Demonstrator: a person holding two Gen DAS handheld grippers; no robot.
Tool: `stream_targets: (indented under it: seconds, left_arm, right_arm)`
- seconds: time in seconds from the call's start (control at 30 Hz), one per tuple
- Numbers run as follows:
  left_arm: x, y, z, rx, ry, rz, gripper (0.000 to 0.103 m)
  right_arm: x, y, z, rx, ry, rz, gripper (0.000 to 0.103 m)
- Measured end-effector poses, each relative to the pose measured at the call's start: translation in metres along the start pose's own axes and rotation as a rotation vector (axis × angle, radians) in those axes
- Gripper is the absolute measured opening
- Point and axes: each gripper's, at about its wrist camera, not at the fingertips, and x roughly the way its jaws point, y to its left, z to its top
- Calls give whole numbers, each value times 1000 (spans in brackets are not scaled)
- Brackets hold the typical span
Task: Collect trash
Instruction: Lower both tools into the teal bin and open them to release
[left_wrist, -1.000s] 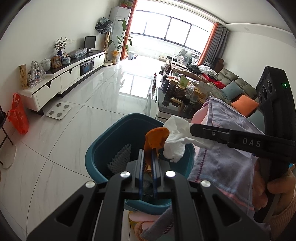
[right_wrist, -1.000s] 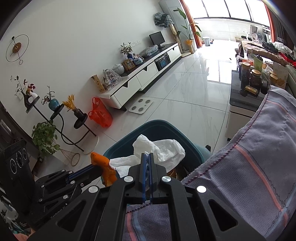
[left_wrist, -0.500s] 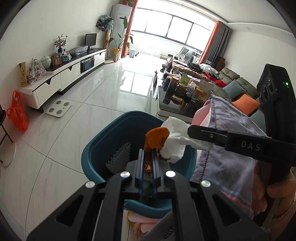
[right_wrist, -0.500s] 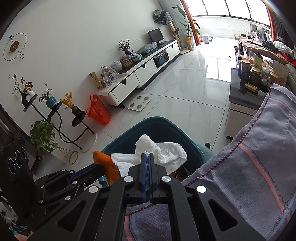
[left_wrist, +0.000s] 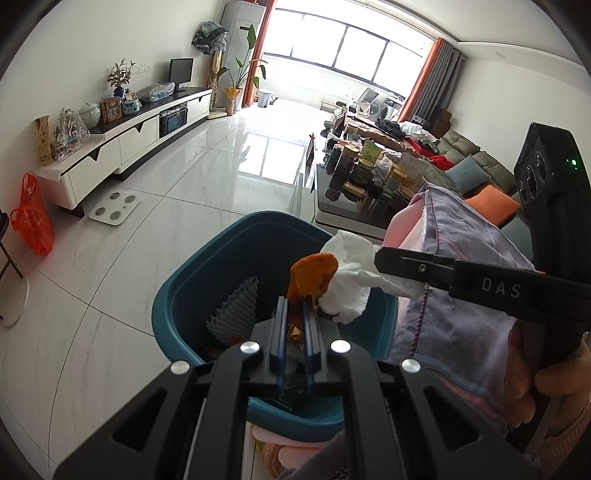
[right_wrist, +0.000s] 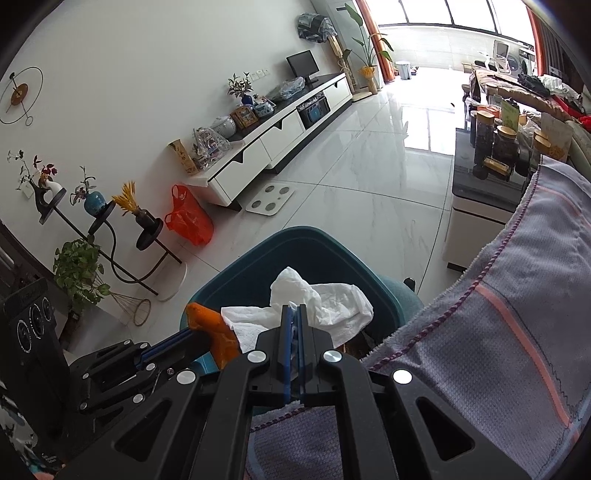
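A teal trash bin (left_wrist: 192, 295) stands on the white floor; it also shows in the right wrist view (right_wrist: 258, 258). My left gripper (left_wrist: 295, 306) is shut on an orange peel (left_wrist: 310, 277) and holds it over the bin's opening. My right gripper (right_wrist: 293, 314) is shut on a crumpled white tissue (right_wrist: 325, 306), also over the bin. In the left wrist view the tissue (left_wrist: 347, 280) touches the peel, and the right gripper (left_wrist: 384, 254) reaches in from the right. A grey foam net (left_wrist: 236, 310) lies inside the bin.
A purple striped cloth (left_wrist: 454, 302) drapes over a surface right of the bin. A low table (left_wrist: 354, 218) with jars stands beyond. A white TV cabinet (left_wrist: 122, 147), a scale (left_wrist: 114, 208) and an orange bag (left_wrist: 31, 214) are at left.
Both grippers have shifted slightly forward over the bin, each still holding its item. The bin sits a little lower and closer in both views.
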Motion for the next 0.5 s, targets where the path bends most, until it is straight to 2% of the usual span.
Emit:
stream_targets:
  seconds: [0.5]
  left_arm:
    - [24,0,0,-5,50,-7,9]
  right_arm:
    - [14,-2,6,14,41,-33,3]
